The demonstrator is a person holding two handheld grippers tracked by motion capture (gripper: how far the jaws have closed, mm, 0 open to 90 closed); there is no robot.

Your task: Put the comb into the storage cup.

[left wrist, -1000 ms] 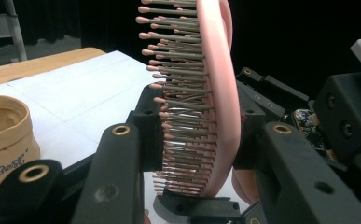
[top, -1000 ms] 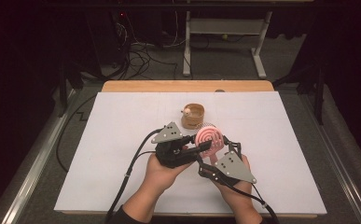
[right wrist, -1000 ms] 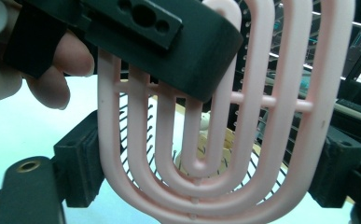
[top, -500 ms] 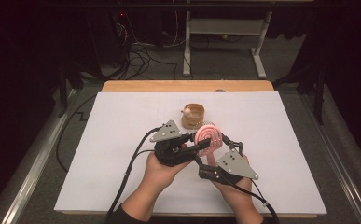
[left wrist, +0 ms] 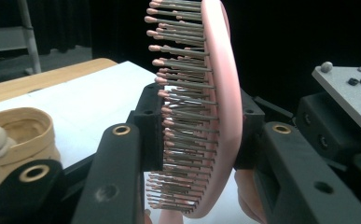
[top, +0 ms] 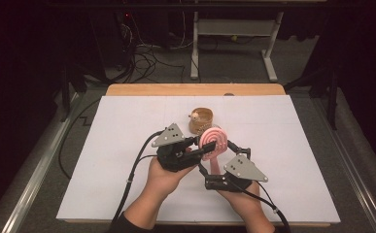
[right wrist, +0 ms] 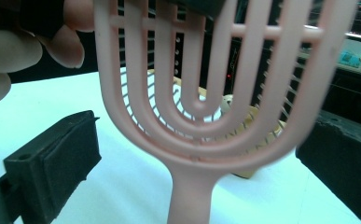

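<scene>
A pink vented hairbrush (top: 213,141) stands upright over the white table, head up and handle down. My left gripper (top: 206,145) is shut on its head: in the left gripper view one pad (left wrist: 152,126) presses into the bristles and the other sits against the back of the hairbrush (left wrist: 220,107), with the left gripper (left wrist: 199,130) clamped across it. My right gripper (top: 218,158) is open and its jaws have just been opening. In the right gripper view the hairbrush (right wrist: 197,135) has its handle between the wide-apart pads of the right gripper (right wrist: 201,154), touching neither.
A small tan basket (top: 202,120) with a little bear figure (top: 194,115) stands just behind the brush, also seen as the basket (left wrist: 24,135) at left. The white table cover (top: 127,126) ends at a wooden edge (top: 195,90) at the back.
The right gripper's jaws have spread apart, away from the brush handle. Both hands and the brush have stayed where they were.
</scene>
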